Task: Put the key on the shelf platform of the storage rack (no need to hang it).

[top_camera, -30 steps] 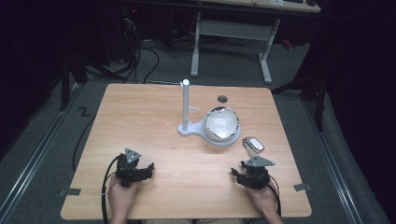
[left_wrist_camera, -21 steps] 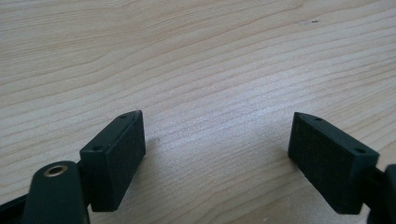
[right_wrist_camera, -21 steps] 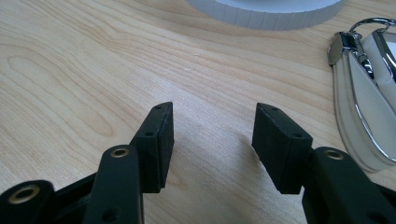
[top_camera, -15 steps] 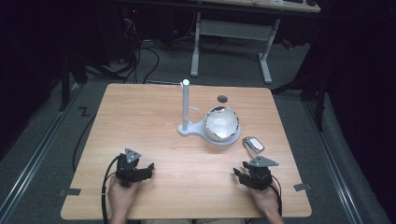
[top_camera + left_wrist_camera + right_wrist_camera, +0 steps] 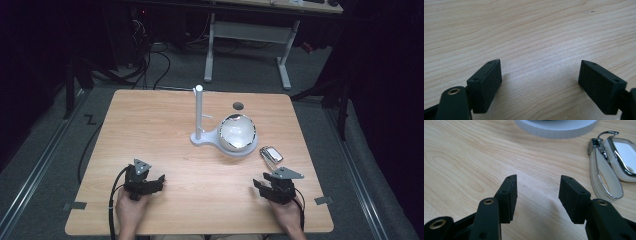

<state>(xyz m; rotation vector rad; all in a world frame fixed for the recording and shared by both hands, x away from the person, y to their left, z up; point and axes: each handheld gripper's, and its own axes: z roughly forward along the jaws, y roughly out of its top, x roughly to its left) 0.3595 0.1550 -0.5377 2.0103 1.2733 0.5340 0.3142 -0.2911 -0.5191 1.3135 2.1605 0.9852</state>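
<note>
In the right gripper view, the key fob point(image 5: 621, 160) lies upper right of the right gripper point(image 5: 537, 192), whose empty jaws stand parted over the tabletop point(image 5: 461, 157).

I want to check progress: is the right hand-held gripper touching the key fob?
Apart. The right gripper view shows bare table between the right hand-held gripper and the key fob.

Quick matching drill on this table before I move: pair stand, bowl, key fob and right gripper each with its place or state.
Things:
1. stand
2. bowl
3. key fob
4. right gripper

Places or states:
A. flat on the table, just ahead of the right gripper
B. open, nothing between the jaws
C. white post, upright, left of the bowl
D. shiny, round, on a white base

Pairs: 1-C, 2-D, 3-A, 4-B
</note>
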